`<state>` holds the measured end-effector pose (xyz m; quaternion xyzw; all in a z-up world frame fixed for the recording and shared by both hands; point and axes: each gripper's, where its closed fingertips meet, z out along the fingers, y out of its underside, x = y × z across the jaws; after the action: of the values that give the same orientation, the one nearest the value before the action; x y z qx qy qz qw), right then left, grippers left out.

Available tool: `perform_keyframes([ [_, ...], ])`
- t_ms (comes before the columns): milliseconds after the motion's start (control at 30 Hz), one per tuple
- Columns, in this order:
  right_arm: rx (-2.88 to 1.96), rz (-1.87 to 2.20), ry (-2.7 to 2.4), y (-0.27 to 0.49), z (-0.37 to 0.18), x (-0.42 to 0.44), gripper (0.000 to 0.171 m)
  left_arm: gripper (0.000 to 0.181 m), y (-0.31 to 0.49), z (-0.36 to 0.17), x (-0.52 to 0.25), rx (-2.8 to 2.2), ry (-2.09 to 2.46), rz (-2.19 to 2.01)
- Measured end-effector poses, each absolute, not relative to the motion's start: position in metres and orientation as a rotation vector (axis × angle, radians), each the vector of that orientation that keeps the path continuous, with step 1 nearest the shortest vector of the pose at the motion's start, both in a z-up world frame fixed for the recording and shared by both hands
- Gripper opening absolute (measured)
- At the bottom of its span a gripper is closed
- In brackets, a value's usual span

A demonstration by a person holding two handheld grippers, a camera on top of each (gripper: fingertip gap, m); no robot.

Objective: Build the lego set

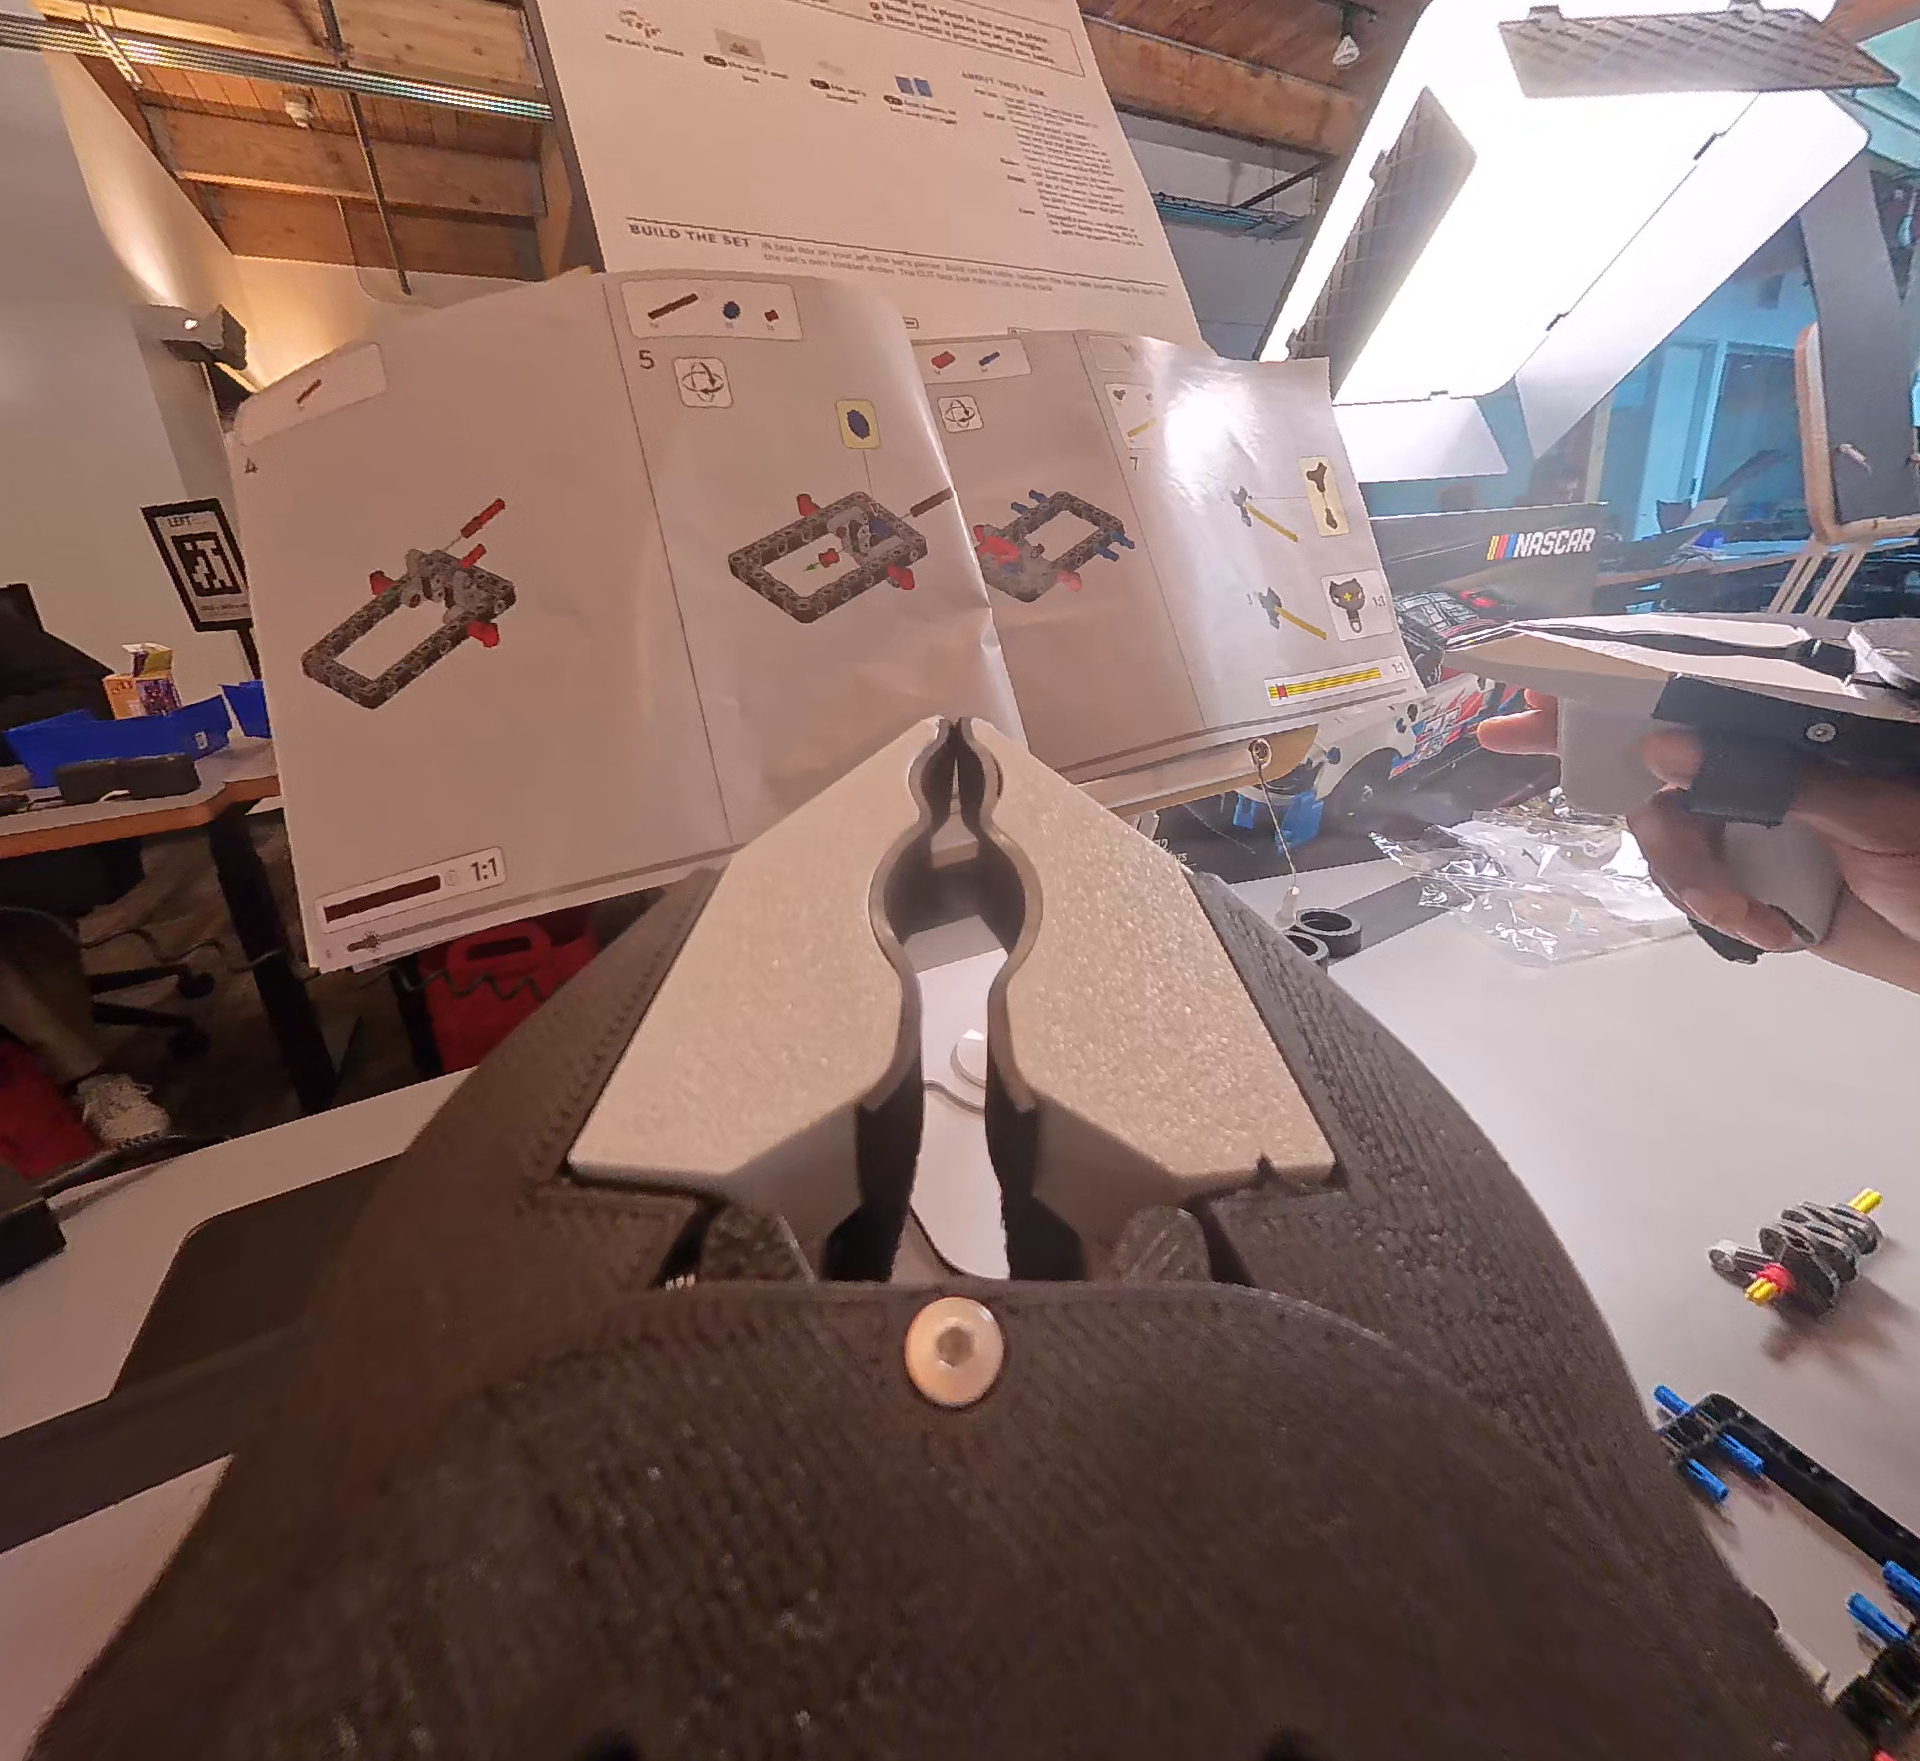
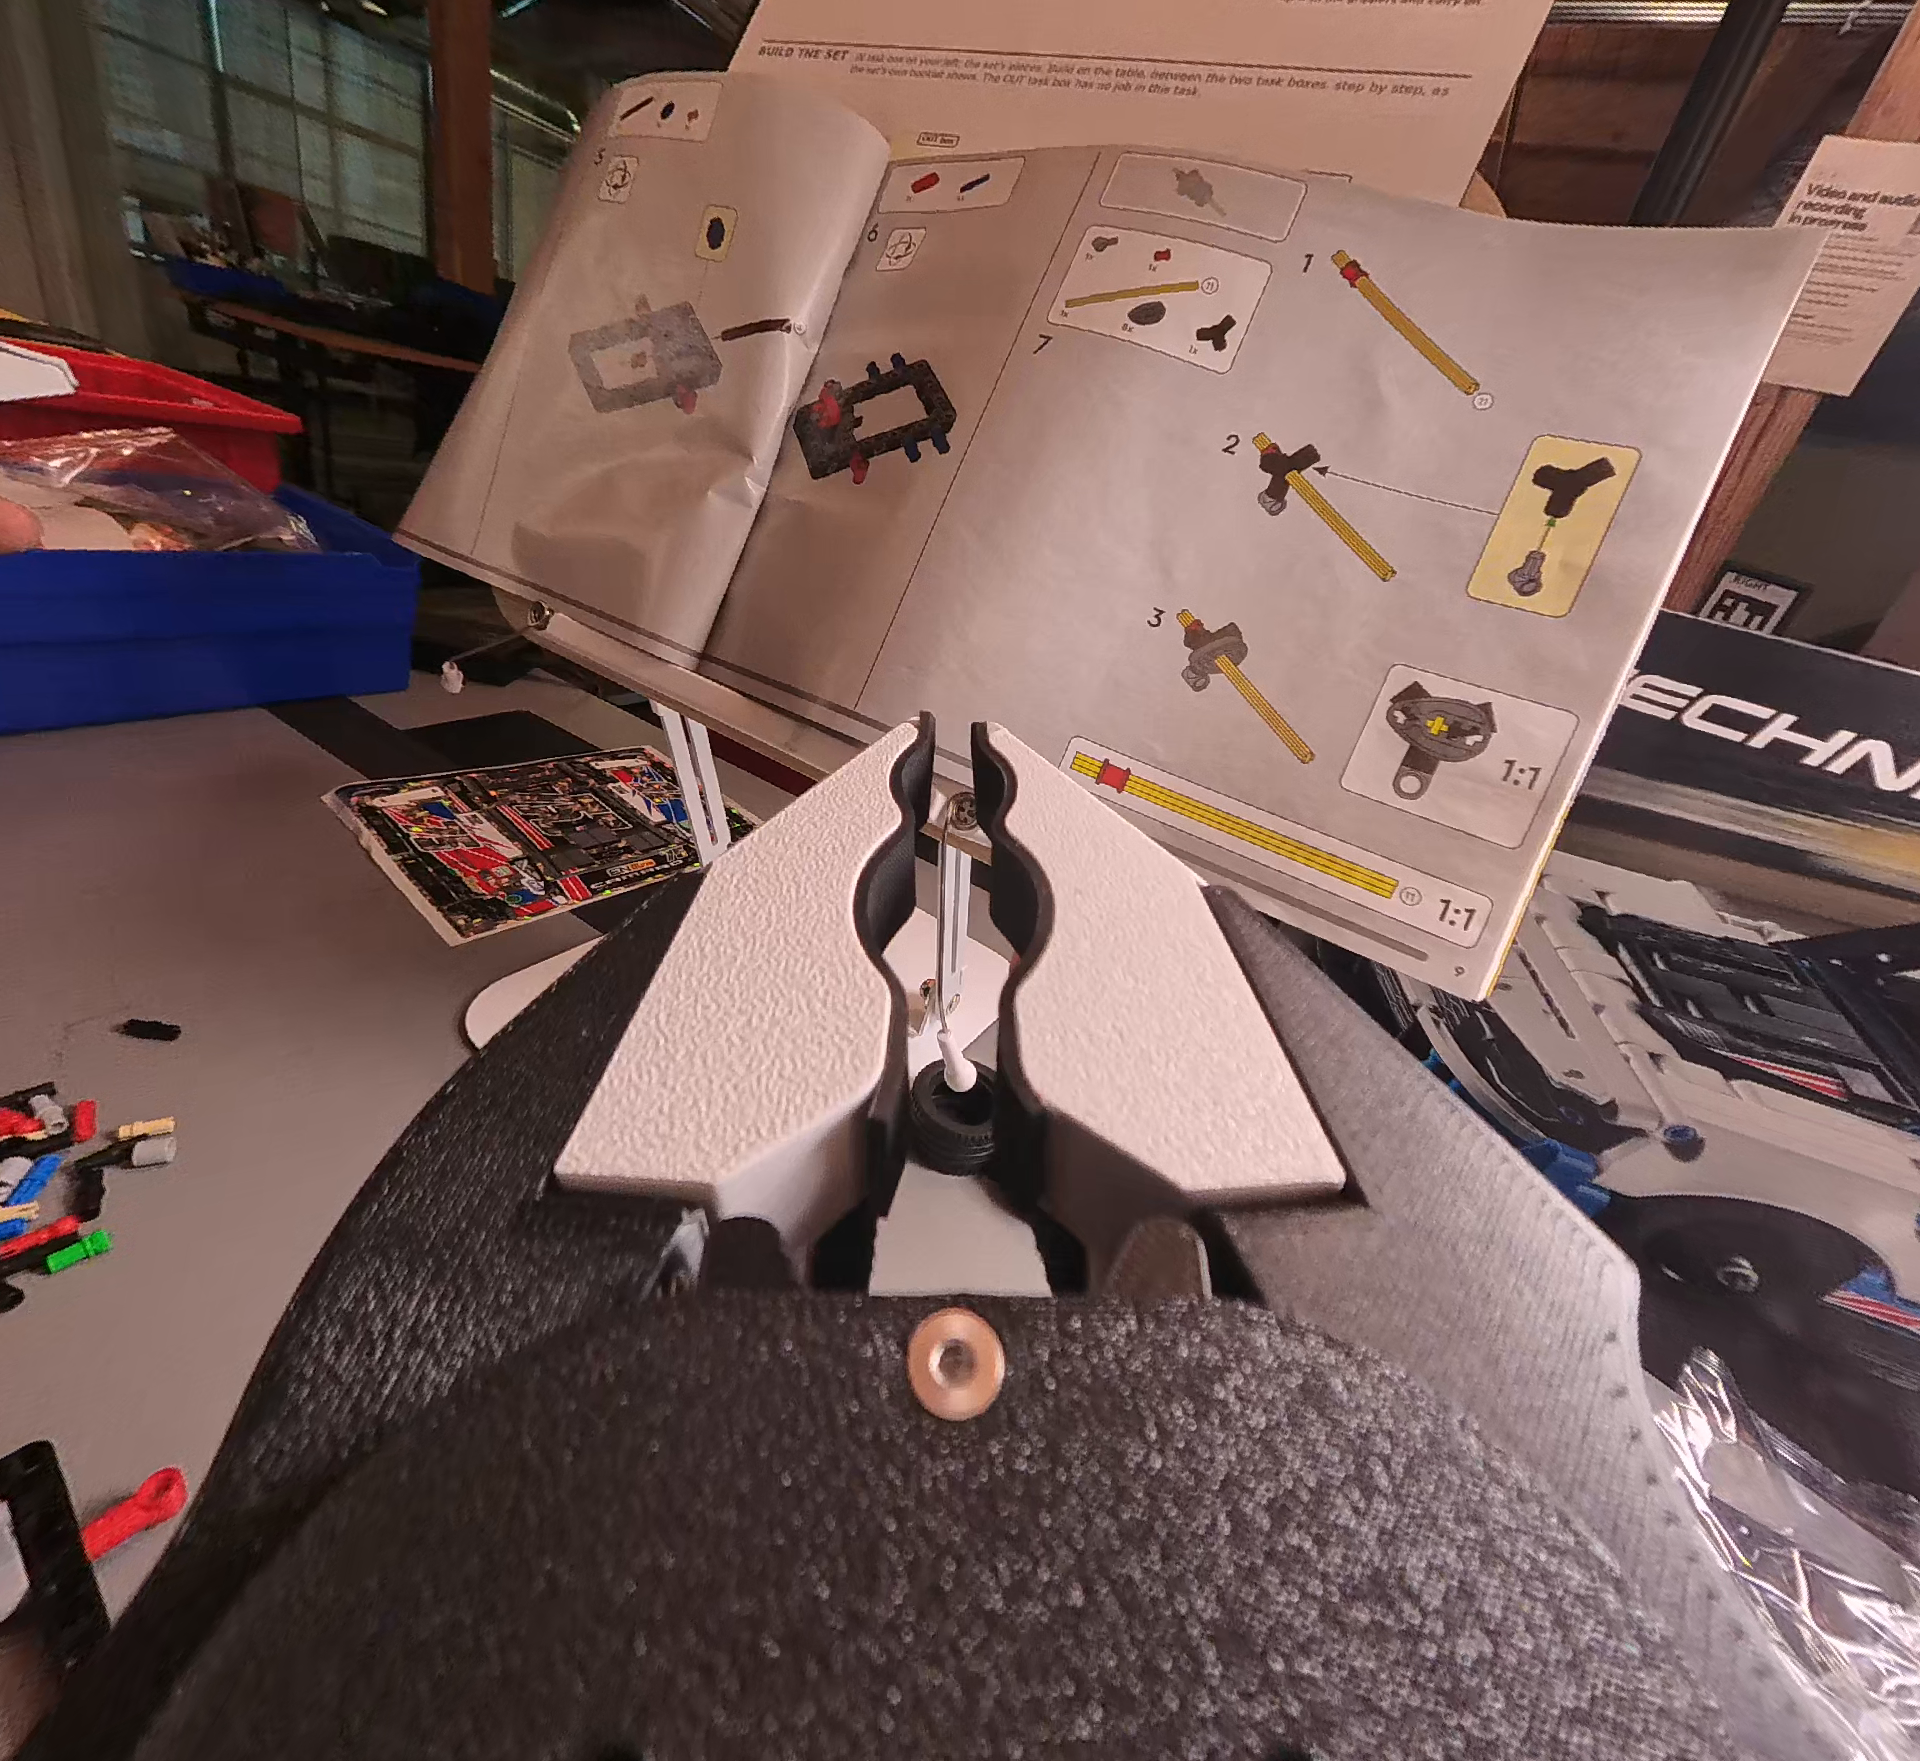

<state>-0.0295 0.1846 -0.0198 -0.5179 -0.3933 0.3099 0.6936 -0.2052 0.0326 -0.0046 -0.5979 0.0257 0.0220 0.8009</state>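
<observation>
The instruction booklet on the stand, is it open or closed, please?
Open: the instruction booklet lies spread on its stand, several pages showing.

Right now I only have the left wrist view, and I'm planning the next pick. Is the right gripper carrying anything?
Observer: No. The right gripper has its jaws slightly apart with nothing between them.
Operator: Where are the spare parts?
Observer: A scatter of small loose pieces lies on the table, at the left edge of the right wrist view.
Operator: Anything lying near the instructions?
Observer: A sticker sheet lies flat on the table, just in front of the propped booklet.
</observation>
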Motion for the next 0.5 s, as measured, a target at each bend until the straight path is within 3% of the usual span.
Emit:
perform_keyframes([
  [500,-1.158,0.696,-0.909,0.178,-0.027,-0.038,0.005,0.0,0.028,0.006,-0.203,-1.274,0.066,0.065],
])
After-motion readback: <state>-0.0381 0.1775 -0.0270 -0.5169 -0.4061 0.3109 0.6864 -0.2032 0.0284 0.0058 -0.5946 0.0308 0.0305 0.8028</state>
